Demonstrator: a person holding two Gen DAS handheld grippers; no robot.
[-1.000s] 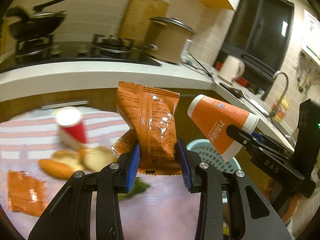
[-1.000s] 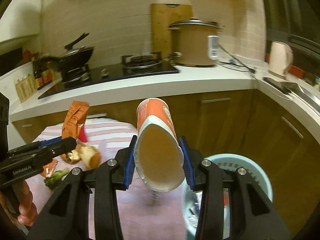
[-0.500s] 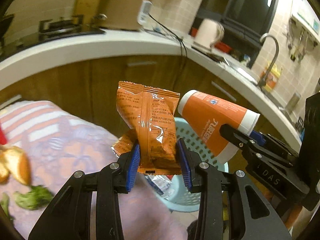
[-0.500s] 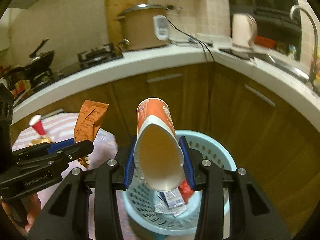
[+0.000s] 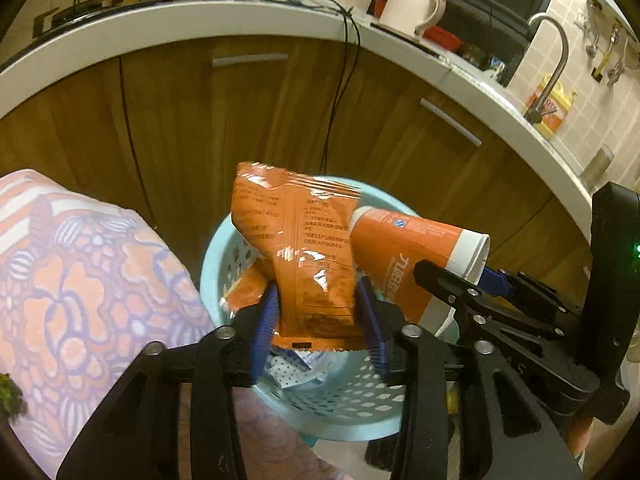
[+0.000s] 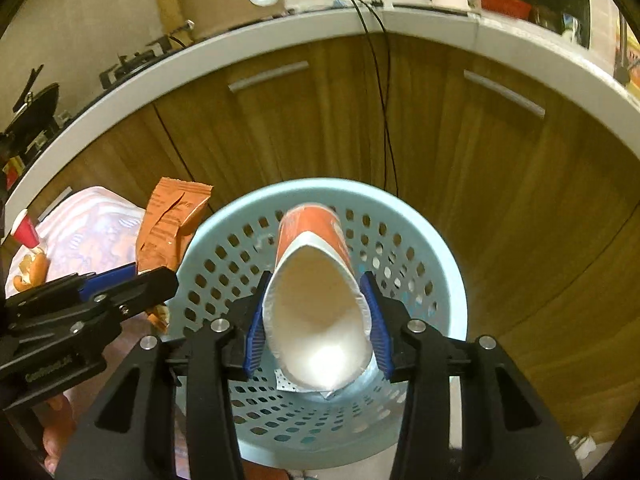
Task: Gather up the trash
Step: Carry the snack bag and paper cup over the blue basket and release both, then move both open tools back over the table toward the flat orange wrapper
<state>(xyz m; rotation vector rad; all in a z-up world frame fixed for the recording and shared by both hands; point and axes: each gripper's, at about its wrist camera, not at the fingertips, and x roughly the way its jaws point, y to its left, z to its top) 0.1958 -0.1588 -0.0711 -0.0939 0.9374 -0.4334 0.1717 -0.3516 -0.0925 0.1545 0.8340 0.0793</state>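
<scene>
Above the basket (image 6: 448,280), both jaws are opening: left gripper (image 5: 318,322) around the wrapper (image 5: 296,248), right gripper (image 6: 316,320) around the cup (image 6: 320,312).

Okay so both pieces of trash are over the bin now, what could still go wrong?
The snack wrapper hangs near the bin's rim on the table side as the left tool opens, so it could flutter outside. The paper cup sits tilted in the opening right tool and might bounce off the rim.
</scene>
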